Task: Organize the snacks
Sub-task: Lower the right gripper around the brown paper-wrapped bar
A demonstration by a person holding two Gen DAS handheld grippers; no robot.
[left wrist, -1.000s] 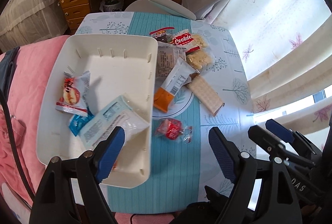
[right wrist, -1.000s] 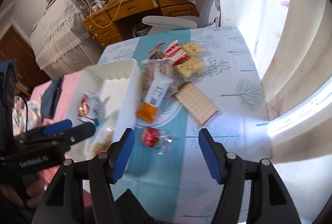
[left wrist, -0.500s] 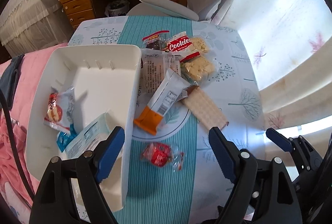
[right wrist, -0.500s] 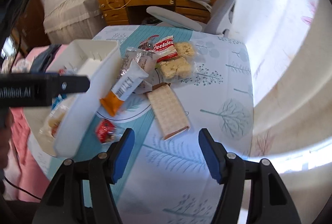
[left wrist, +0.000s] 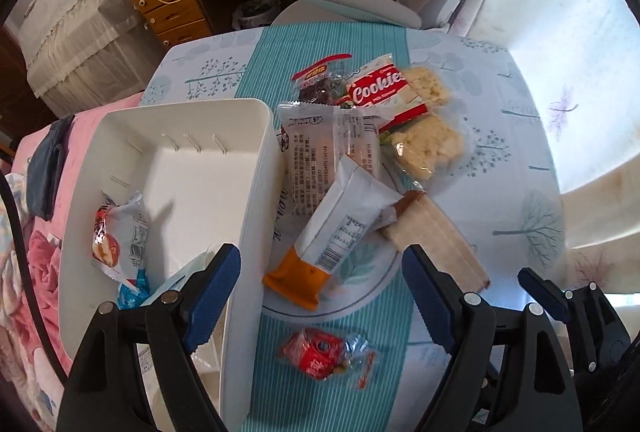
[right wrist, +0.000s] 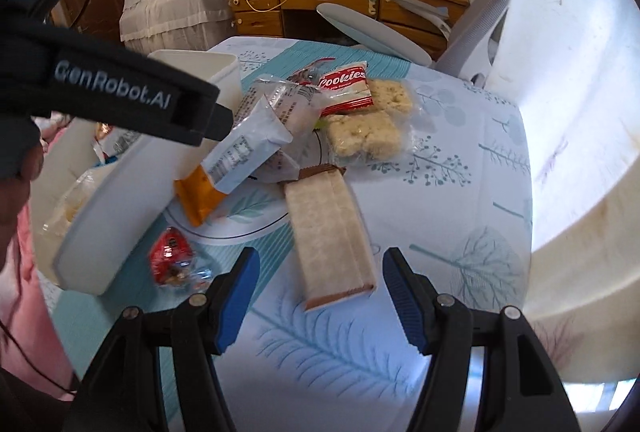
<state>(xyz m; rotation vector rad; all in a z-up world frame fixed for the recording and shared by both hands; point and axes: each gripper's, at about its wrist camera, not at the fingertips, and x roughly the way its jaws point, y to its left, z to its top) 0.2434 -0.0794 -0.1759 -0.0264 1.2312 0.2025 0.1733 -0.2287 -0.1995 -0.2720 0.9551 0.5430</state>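
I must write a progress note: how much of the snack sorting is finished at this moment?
Done: a few packets already lie in the white plastic bin. In hand: nothing; left gripper and right gripper are both open, the right around the beige wafer packet. Left: that wafer, the small red wrapped candy, the white-and-orange packet, the red Cookies packet.

Both grippers tip steeply downward, side by side. The left gripper holds its blue-padded jaws spread wide with nothing between them. The right gripper has its jaws parted too, a bit narrower, also gripping nothing. Beside it, a hand wraps the left gripper's black body near the handle.
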